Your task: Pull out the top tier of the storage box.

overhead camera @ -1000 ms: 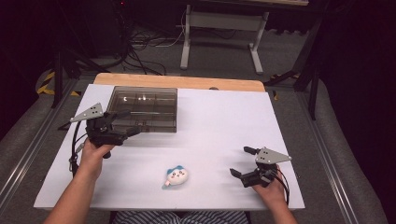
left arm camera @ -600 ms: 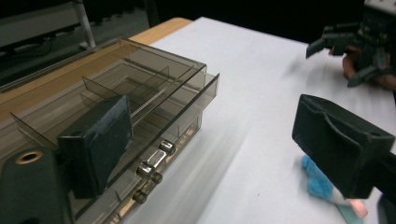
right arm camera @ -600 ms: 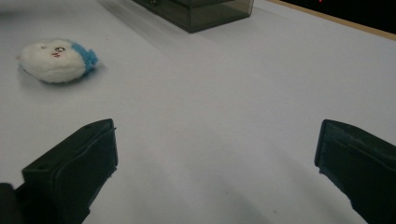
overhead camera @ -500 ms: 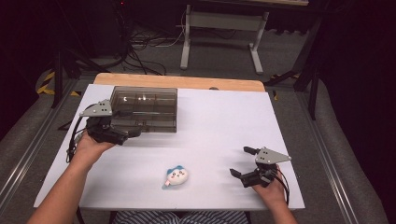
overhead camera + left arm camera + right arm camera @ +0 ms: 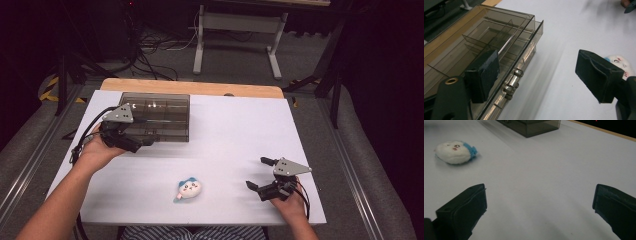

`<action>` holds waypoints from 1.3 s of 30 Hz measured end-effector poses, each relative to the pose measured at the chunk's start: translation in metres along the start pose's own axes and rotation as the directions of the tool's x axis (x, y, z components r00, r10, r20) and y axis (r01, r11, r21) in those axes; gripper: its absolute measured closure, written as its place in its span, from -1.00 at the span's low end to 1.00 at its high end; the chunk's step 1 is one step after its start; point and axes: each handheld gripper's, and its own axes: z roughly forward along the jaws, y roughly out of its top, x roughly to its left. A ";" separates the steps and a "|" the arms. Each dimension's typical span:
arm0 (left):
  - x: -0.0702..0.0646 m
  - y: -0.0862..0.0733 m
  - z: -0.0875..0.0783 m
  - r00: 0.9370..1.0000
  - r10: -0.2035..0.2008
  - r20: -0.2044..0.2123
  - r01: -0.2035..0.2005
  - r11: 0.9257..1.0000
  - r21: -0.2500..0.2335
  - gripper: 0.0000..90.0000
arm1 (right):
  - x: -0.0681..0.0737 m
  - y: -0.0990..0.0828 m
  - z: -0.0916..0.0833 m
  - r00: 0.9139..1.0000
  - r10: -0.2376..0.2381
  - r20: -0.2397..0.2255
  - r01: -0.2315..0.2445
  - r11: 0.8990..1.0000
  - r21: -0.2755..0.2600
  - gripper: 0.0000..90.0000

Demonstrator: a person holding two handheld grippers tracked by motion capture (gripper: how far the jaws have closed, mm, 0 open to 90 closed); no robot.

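A smoky see-through box (image 5: 156,116) with dividers inside stands at the table's far left. My left gripper (image 5: 148,141) hovers at its near front edge, open. In the left gripper view the left pad (image 5: 484,75) hangs over the box (image 5: 489,37) and the right pad (image 5: 596,75) over bare table. The metal handle (image 5: 512,81) on the box's front lies between them, untouched. These jaws have just been closing. A white plush toy (image 5: 189,188) with a blue hood lies near the front middle. My right gripper (image 5: 256,172) rests wide open at the front right, holding nothing.
The white table top (image 5: 235,130) has a wooden strip (image 5: 190,88) along its far edge. In the right gripper view the plush toy (image 5: 454,152) lies far left and the box's corner (image 5: 534,126) at the top. Cables and a stand's legs sit on the floor beyond.
The left hand has lifted a little and shifted right and farther along the box's front, and its jaws stand narrower. The right hand and the plush toy have stayed put.
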 end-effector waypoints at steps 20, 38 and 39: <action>0.004 0.013 0.019 0.996 0.084 -0.013 -0.081 0.982 0.170 -0.48 | 0.001 0.000 -0.001 1.000 0.000 0.004 0.001 1.000 -0.011 -1.00; 0.009 0.021 0.039 0.994 0.113 0.008 -0.111 0.952 0.286 -0.36 | 0.001 0.000 -0.001 1.000 0.001 0.001 -0.001 1.000 -0.009 -1.00; 0.009 0.021 0.039 0.994 0.113 0.008 -0.111 0.952 0.286 -0.33 | 0.001 0.000 -0.001 1.000 0.001 0.001 -0.001 1.000 -0.009 -1.00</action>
